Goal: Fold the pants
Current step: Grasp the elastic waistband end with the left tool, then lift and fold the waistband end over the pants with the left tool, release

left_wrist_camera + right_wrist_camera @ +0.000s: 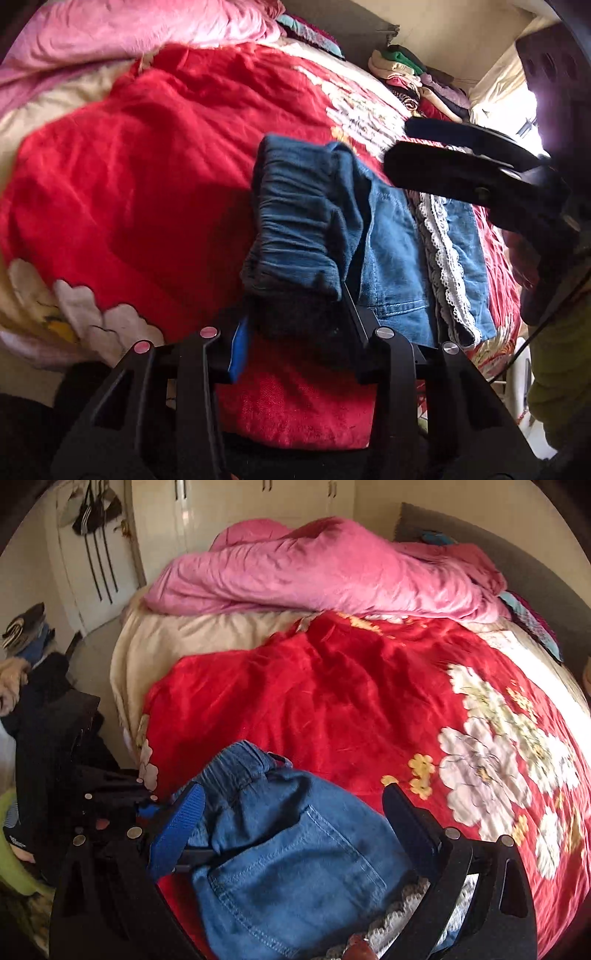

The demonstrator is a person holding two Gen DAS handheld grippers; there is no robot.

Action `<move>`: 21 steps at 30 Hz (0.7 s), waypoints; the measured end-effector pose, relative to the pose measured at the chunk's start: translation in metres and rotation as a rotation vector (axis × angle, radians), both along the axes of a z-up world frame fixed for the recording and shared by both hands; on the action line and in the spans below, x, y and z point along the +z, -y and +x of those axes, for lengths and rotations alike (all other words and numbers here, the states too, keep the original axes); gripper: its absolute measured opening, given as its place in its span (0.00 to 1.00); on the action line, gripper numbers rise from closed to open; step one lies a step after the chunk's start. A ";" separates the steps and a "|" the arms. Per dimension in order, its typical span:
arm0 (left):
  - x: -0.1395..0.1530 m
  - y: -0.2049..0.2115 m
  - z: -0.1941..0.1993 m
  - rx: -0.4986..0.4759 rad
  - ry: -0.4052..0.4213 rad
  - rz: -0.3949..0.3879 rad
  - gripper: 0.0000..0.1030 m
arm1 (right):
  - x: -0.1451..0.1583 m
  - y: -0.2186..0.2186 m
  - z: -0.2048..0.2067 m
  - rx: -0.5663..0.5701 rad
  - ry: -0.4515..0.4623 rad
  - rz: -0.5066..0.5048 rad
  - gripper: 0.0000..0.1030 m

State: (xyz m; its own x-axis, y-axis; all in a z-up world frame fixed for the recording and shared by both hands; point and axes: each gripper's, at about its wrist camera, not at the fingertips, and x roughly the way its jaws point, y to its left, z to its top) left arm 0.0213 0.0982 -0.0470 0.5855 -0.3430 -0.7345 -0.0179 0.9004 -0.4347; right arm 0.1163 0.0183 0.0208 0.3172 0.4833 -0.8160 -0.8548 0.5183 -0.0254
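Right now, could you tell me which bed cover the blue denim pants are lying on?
The blue denim pants lie on the red floral blanket, not the pink quilt bunched behind.

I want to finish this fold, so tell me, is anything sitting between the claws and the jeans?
Nothing visible does. The jeans lie bunched on the red blanket, their waistband end already between the left claw's fingers. The right claw hangs open directly over the pocket area, with no other item between.
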 end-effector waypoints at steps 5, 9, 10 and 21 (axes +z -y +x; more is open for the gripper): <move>-0.004 -0.002 0.001 -0.002 0.001 -0.016 0.34 | -0.024 -0.027 0.009 0.066 -0.059 -0.077 0.93; -0.006 -0.002 0.001 -0.004 0.003 -0.024 0.34 | -0.042 -0.042 0.016 0.096 -0.132 -0.091 0.91; -0.006 -0.003 0.001 -0.004 0.002 -0.026 0.34 | -0.046 -0.044 0.017 0.107 -0.158 -0.089 0.77; 0.008 -0.003 -0.006 -0.006 0.020 -0.022 0.64 | -0.011 0.009 0.010 0.119 -0.217 0.129 0.33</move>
